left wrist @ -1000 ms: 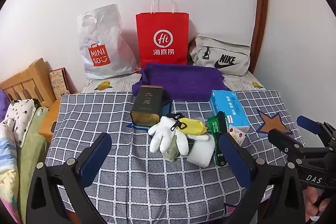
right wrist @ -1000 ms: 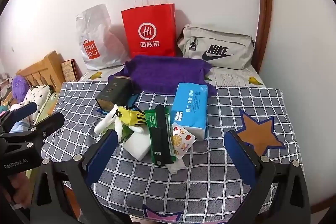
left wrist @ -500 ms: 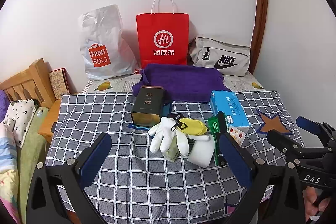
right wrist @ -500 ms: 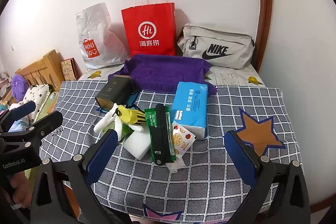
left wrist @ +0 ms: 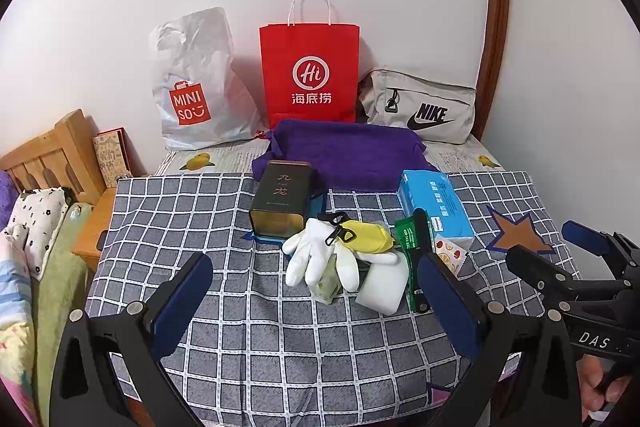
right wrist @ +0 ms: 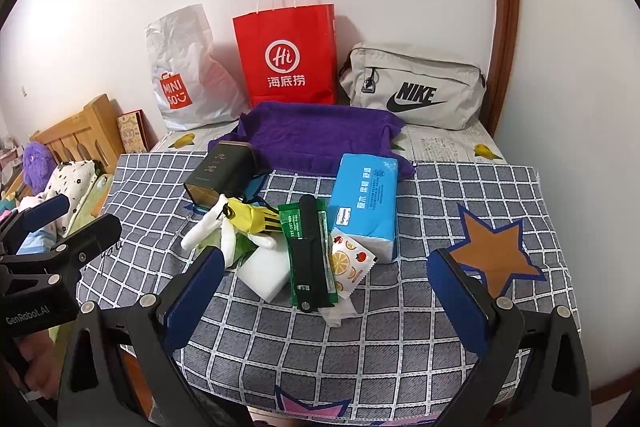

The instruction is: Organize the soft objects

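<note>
Though held against the views of a second and half a second ago, shows next to nothing changed: both tools hovering short of the pile, nothing lifted, so the sorting looks not yet begun. Left gripper [left wrist: 316, 291] spread wide and empty, with the white glove [left wrist: 316, 259] and yellow pouch [left wrist: 366, 237] lying ahead between its fingers [left wrist: 184, 291], touching the dark tin [left wrist: 280, 197] and beside the white sponge [left wrist: 384, 287]. Right gripper [right wrist: 328, 291] likewise wide apart and empty, facing the green packet [right wrist: 310, 251] and blue tissue pack [right wrist: 366, 199] near the middle of the checked cloth [right wrist: 440, 203], the purple towel [right wrist: 320, 135] farther back.
</note>
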The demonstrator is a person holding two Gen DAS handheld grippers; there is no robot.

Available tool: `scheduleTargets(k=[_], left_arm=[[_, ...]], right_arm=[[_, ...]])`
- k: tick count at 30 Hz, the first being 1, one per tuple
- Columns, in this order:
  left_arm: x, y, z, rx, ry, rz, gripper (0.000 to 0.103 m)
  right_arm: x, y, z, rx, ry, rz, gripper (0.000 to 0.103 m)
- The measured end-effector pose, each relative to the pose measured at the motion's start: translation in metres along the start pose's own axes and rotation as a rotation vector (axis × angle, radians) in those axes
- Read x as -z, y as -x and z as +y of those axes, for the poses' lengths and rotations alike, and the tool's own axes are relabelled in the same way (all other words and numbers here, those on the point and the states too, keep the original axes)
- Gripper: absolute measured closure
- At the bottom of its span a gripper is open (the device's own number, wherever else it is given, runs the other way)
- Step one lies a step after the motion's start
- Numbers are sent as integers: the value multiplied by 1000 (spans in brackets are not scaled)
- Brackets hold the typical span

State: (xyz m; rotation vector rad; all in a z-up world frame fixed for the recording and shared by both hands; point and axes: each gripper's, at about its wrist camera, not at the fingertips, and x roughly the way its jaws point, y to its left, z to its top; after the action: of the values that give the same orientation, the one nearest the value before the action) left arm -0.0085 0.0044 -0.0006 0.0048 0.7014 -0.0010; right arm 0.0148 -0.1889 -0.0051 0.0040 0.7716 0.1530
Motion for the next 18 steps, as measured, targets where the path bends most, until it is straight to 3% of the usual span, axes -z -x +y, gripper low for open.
scheduleTargets(k=[18], left_arm=[[5, 2, -2, 4, -3, -4, 0]], right_arm=[[4, 2, 1, 1, -4, 2, 2]])
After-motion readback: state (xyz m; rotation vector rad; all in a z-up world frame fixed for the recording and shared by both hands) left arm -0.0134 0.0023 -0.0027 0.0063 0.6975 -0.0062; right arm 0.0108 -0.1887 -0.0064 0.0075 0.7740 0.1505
